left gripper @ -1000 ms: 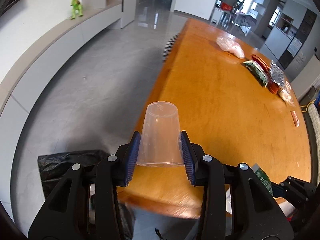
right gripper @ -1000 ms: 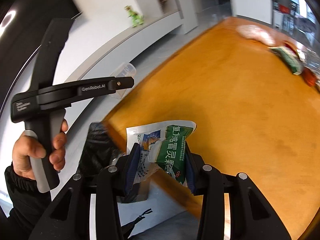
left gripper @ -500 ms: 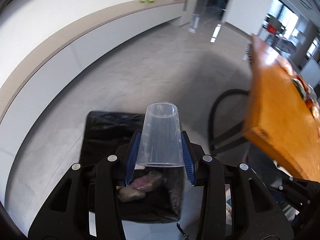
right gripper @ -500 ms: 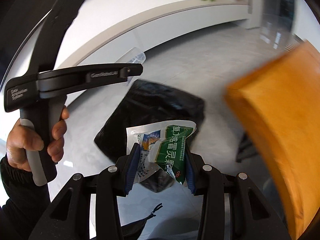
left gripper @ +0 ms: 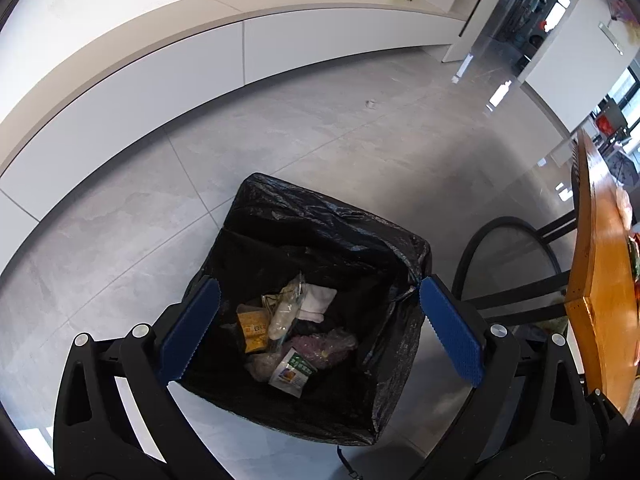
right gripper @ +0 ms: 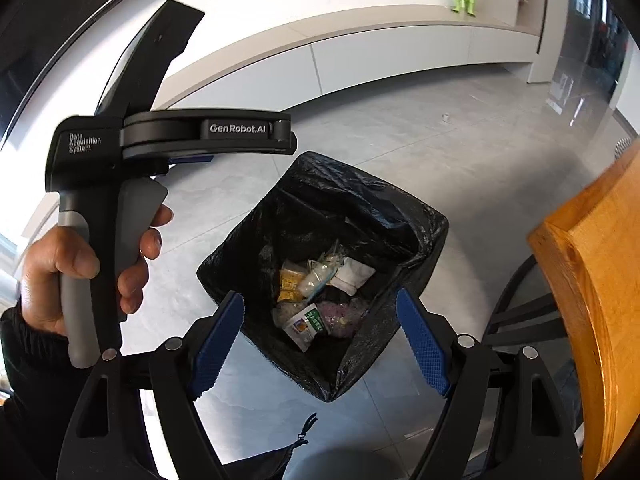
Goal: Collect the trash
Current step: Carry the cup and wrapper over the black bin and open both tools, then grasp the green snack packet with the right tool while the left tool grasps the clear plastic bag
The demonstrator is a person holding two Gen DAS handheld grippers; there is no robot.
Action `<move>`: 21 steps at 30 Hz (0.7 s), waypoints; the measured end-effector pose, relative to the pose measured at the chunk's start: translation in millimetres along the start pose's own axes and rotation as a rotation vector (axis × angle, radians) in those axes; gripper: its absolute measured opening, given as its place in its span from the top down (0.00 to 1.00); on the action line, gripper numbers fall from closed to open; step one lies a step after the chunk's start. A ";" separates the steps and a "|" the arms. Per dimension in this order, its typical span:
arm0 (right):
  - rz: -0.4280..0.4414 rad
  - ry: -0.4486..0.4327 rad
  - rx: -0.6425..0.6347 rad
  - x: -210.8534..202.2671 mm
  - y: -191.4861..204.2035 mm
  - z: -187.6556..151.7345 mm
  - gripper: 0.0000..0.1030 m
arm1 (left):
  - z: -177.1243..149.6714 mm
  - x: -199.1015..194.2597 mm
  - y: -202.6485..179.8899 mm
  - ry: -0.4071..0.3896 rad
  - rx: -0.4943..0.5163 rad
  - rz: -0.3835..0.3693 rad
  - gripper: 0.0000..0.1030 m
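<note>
— Are the grippers carrying anything?

— No. The left gripper (left gripper: 319,330) and the right gripper (right gripper: 318,344) both hang spread wide and empty above the black-lined trash bin (left gripper: 320,224).

— And the trash?

— Down in the bin: a green-and-white packet (right gripper: 306,324), a yellow wrapper (left gripper: 252,326), crumpled clear plastic (left gripper: 286,308), white tissue (right gripper: 354,276). The wooden tabletop (right gripper: 600,264) edges in beside it.

My left tongs (left gripper: 318,330) have spread wide and no longer hold the clear cup. My right tongs (right gripper: 320,344) have likewise released the green-and-white packet (right gripper: 306,325), which now lies in the black-lined bin (right gripper: 360,200) below.
</note>
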State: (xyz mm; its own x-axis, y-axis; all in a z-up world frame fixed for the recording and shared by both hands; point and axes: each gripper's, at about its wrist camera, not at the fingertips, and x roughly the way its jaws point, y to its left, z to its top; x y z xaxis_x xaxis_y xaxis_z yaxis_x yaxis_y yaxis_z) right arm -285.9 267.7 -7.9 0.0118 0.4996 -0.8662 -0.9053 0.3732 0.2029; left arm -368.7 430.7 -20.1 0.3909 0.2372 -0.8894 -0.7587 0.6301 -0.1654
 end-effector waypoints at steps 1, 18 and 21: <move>0.001 -0.007 0.013 -3.3 -4.0 -0.8 0.23 | -1.2 0.6 -3.4 0.003 0.008 -0.002 0.06; -0.127 -0.130 0.214 -96.3 -122.7 -33.9 0.23 | 0.4 -25.6 -158.8 -0.019 0.241 -0.165 0.06; -0.179 -0.144 0.250 -118.2 -154.2 -40.5 0.23 | 2.6 -29.8 -204.2 -0.012 0.301 -0.200 0.06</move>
State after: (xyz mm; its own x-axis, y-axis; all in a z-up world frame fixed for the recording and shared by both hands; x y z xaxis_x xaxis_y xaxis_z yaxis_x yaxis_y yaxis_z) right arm -164.9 119.4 44.6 0.2374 0.5072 -0.8285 -0.7516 0.6362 0.1741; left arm -224.1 296.9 41.3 0.5232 0.0949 -0.8469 -0.4801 0.8539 -0.2009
